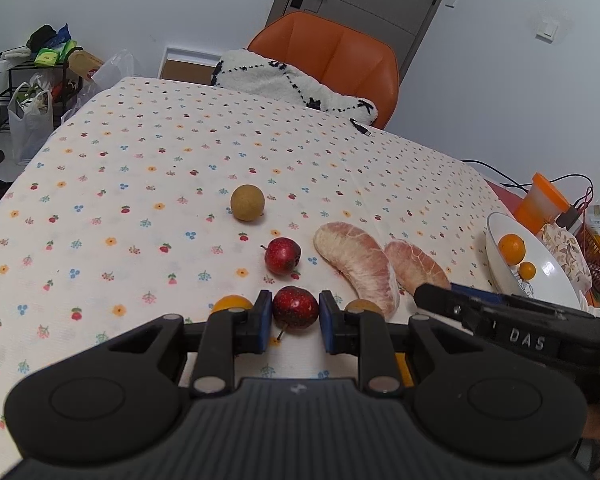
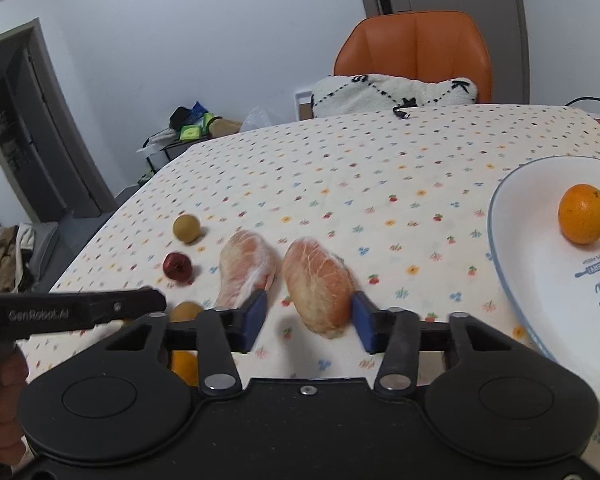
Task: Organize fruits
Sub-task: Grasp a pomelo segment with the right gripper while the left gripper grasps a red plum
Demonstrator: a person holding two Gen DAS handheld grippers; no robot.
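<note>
Your left gripper (image 1: pixel 295 316) has a red fruit (image 1: pixel 295 306) between its blue pads (image 1: pixel 265 320), both touching its sides, low over the tablecloth (image 1: pixel 140 184). A second red fruit (image 1: pixel 282 255) lies just beyond it, a tan round fruit (image 1: pixel 247 202) farther on. An orange (image 1: pixel 232 303) and a brown fruit (image 1: pixel 363 305) sit close beside the fingers, half hidden.

Your right gripper (image 2: pixel 311 318) stands wide, its fingers either side of the right pomelo segment (image 2: pixel 318 288); whether they touch it you cannot tell. The left segment (image 2: pixel 248 270) lies just beside. The white bowl (image 2: pixel 540 280) to the right holds two oranges (image 2: pixel 583 213).
</note>
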